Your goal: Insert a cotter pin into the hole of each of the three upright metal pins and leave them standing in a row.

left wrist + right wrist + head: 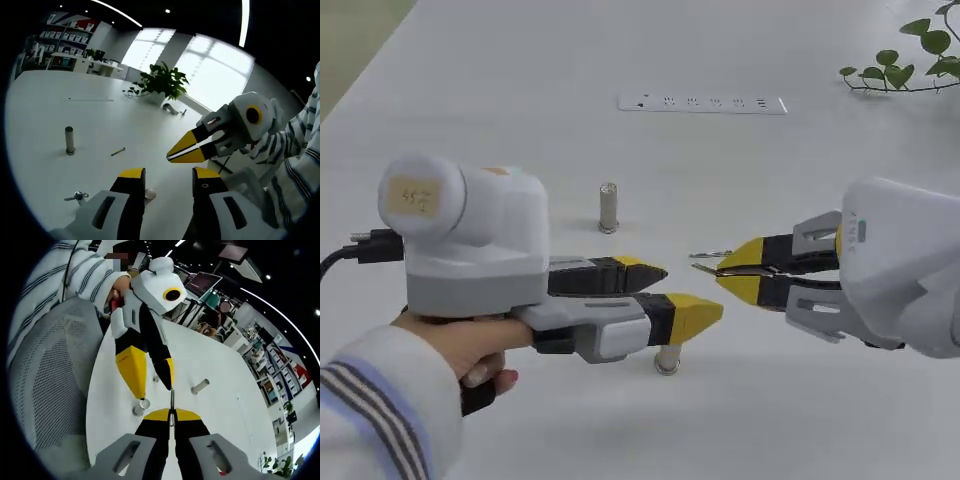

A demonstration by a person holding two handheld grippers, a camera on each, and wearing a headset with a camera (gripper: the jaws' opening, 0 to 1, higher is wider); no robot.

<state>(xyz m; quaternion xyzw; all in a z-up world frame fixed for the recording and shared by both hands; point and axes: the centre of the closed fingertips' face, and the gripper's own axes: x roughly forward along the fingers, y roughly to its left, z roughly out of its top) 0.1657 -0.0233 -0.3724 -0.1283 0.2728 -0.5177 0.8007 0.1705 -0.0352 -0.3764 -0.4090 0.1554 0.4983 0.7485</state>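
One metal pin (608,208) stands upright on the white table (520,80); it is also at the left in the left gripper view (69,140). A second pin (667,360) stands just under my left gripper (685,295), whose yellow-tipped jaws are open and hold nothing. My right gripper (720,270) faces it from the right, shut on a thin cotter pin (705,268) that pokes out of its tips (171,402). A loose cotter pin (118,151) lies on the table. In the left gripper view a small metal piece (77,196) with a wire through it sits near the left jaw.
A white power strip (703,103) lies at the far side of the table. A leafy plant (920,60) trails in at the far right. A grey mesh chair (50,380) stands beside the table edge in the right gripper view.
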